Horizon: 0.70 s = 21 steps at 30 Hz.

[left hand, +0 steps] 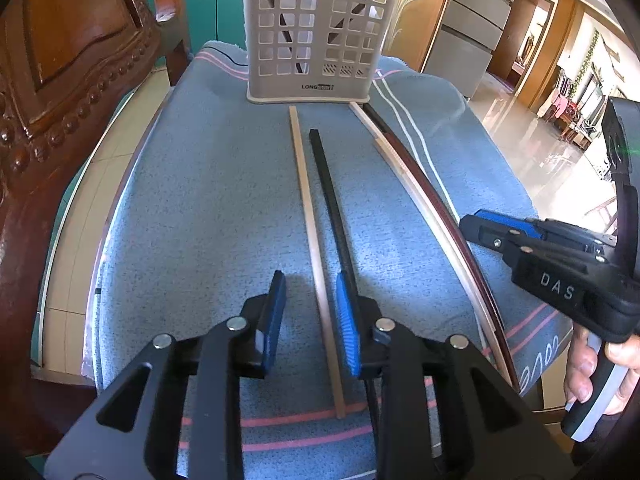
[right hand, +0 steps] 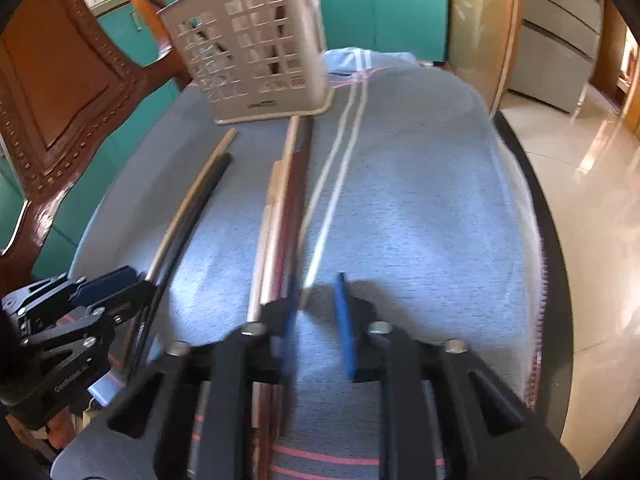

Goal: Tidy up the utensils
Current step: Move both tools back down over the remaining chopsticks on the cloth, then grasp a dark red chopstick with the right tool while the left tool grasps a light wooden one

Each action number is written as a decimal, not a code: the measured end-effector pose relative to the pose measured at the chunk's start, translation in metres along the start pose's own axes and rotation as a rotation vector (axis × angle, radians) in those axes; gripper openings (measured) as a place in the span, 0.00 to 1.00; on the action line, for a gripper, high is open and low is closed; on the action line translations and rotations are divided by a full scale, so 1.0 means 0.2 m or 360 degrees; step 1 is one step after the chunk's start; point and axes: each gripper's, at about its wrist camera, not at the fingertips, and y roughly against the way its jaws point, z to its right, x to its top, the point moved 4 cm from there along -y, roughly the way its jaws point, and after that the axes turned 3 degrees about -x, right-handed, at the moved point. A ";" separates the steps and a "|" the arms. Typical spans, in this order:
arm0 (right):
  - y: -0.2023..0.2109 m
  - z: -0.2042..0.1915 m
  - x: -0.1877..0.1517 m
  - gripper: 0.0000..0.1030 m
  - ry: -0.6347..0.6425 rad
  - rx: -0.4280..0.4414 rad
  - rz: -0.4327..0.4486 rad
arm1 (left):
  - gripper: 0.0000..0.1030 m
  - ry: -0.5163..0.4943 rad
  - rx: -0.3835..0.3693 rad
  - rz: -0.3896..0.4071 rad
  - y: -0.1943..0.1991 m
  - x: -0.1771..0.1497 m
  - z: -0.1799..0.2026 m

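A beige slotted utensil holder (left hand: 316, 36) stands at the far end of a blue towel (left hand: 208, 200); it also shows in the right wrist view (right hand: 256, 56). Several chopsticks lie lengthwise on the towel: a light wooden one (left hand: 312, 232), a black one (left hand: 332, 200), and a pale and dark reddish pair (left hand: 424, 200) further right. My left gripper (left hand: 310, 312) is open, low over the towel, its jaws either side of the wooden chopstick. My right gripper (right hand: 316, 316) is open, just right of the pale and reddish chopsticks (right hand: 280, 220). It also shows in the left wrist view (left hand: 492, 236).
A carved wooden chair (left hand: 60, 100) stands close on the left. Teal cabinets (right hand: 380, 4) are behind the holder. The towel's right edge (right hand: 532, 240) drops to a shiny tiled floor (right hand: 592, 208). Dark chopsticks stand inside the holder.
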 end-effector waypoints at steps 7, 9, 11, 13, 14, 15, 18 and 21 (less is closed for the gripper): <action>0.02 0.14 0.02 0.01 -0.0152 -0.0083 -0.0021 | 0.26 0.0044 -0.0010 0.0025 0.01 0.02 -0.04; 0.03 0.18 0.02 0.01 -0.0198 -0.0077 -0.0019 | 0.26 0.0067 -0.0011 0.0042 0.02 0.04 -0.06; 0.06 0.20 0.02 0.02 -0.0208 -0.0029 0.0014 | 0.26 0.0099 -0.0021 0.0049 0.03 0.07 -0.08; 0.08 0.17 0.03 0.10 -0.0176 0.0015 0.0042 | 0.26 0.0113 -0.0026 0.0058 0.03 0.10 -0.09; 0.09 0.15 0.03 0.13 -0.0153 0.0035 0.0051 | 0.26 0.0113 -0.0025 0.0058 0.03 0.11 -0.09; 0.09 0.12 0.04 0.18 -0.0126 0.0057 0.0058 | 0.26 0.0110 -0.0019 0.0051 0.02 0.12 -0.09; 0.05 0.01 0.06 0.21 -0.0028 0.0087 0.0043 | 0.26 0.0112 -0.0015 0.0023 -0.02 0.13 -0.09; -0.03 -0.03 0.08 0.21 0.0023 0.0052 -0.0010 | 0.27 0.0129 -0.0034 -0.0032 -0.07 0.13 -0.08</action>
